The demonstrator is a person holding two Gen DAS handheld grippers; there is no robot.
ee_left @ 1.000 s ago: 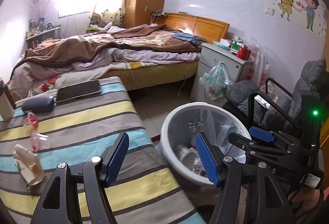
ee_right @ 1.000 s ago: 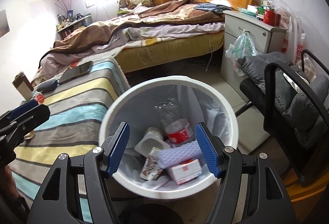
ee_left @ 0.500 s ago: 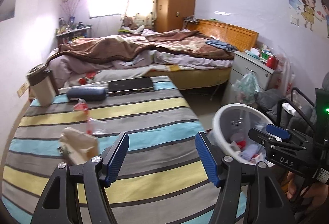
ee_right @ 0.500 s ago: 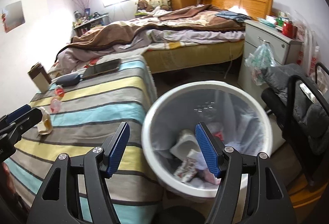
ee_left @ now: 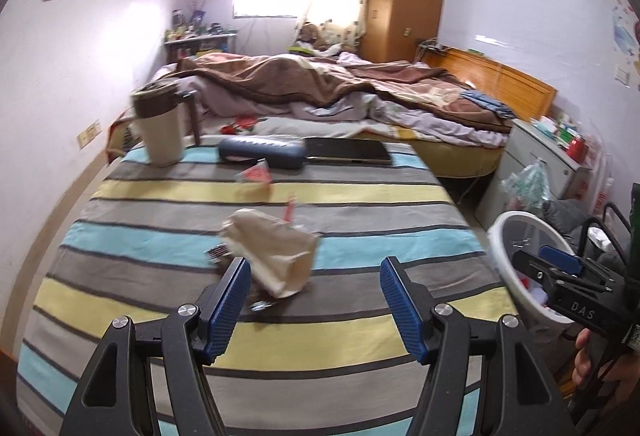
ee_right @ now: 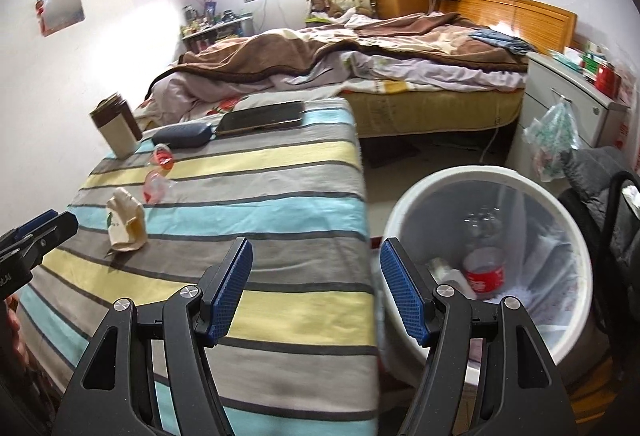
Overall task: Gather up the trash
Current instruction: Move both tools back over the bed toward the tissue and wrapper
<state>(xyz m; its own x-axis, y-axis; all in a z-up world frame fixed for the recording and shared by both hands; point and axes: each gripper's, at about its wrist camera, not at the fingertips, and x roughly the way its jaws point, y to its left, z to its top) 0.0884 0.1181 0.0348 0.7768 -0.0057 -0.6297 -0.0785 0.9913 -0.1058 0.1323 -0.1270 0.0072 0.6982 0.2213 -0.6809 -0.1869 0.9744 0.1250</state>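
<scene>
A crumpled beige paper bag (ee_left: 276,252) lies on the striped tablecloth (ee_left: 360,196), just ahead of my open, empty left gripper (ee_left: 316,288); it also shows in the right wrist view (ee_right: 126,220). Clear red-tinted plastic wrappers (ee_left: 256,176) (ee_right: 158,172) lie farther back. The white trash bin (ee_right: 492,260) with a clear liner stands on the floor right of the table and holds a red-labelled bottle (ee_right: 486,272) and other trash. My right gripper (ee_right: 316,280) is open and empty, over the table's right edge beside the bin, and shows at the right in the left wrist view (ee_left: 560,272).
A beige mug with a brown lid (ee_left: 160,128), a dark blue case (ee_left: 262,152) and a black tablet (ee_left: 348,152) sit at the table's far end. A bed (ee_left: 340,96), nightstand (ee_right: 568,96) and black chair (ee_right: 608,196) surround the bin.
Both grippers swung left from the bin toward the table. The paper bag now sits just ahead of my left gripper; the bin moved to the right in both views.
</scene>
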